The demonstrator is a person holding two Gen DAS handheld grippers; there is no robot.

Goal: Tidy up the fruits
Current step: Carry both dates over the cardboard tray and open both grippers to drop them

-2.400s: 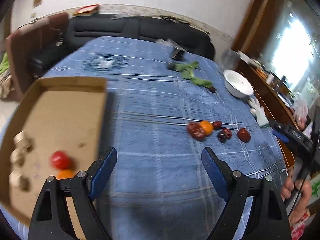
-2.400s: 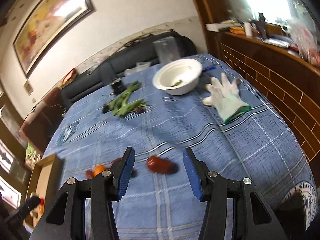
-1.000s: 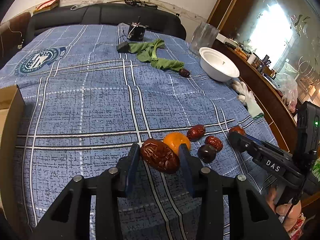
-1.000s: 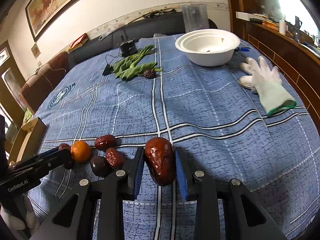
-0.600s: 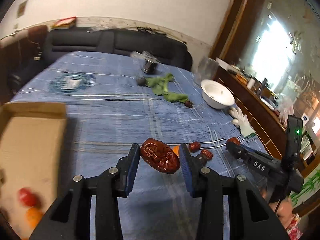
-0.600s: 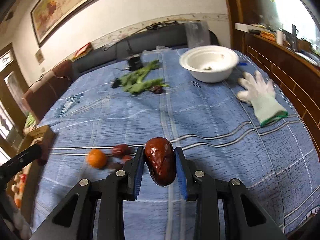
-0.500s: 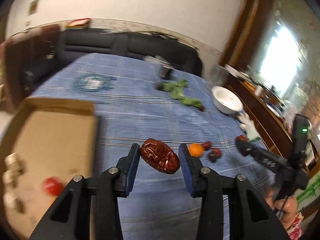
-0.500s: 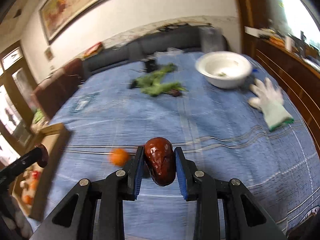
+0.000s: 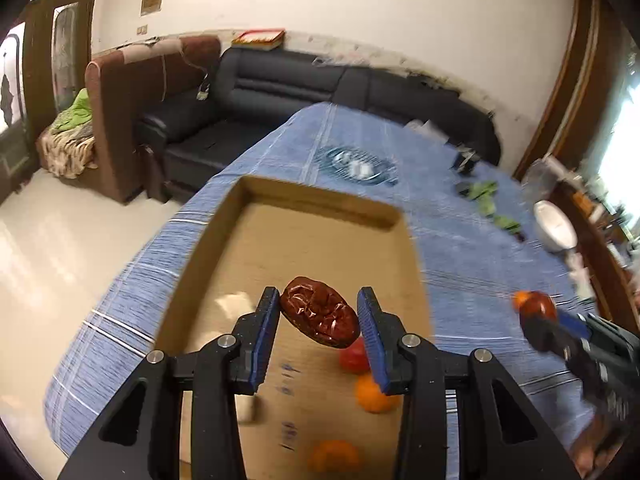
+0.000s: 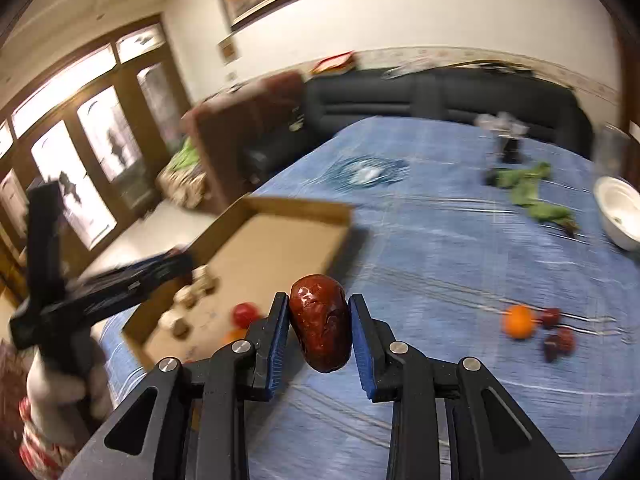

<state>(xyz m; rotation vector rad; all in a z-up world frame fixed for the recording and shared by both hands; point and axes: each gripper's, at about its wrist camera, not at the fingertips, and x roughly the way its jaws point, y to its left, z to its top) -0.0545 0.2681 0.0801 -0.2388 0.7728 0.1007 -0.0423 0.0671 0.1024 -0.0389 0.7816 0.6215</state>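
My left gripper is shut on a wrinkled dark red date and holds it above the open cardboard box. In the box lie a red fruit and two oranges. My right gripper is shut on a smoother red date, above the blue cloth right of the box. An orange and a few dark dates lie on the cloth to the right. The right gripper with its date also shows in the left wrist view.
The table has a blue checked cloth. Green leaves and a white bowl lie at the far right. Pale lumps sit in the box's left side. A black sofa and a brown armchair stand behind the table.
Both grippers closed on dates, lifted them from the cloth and swung left. The left one now hangs over the box; the right one is beside it.
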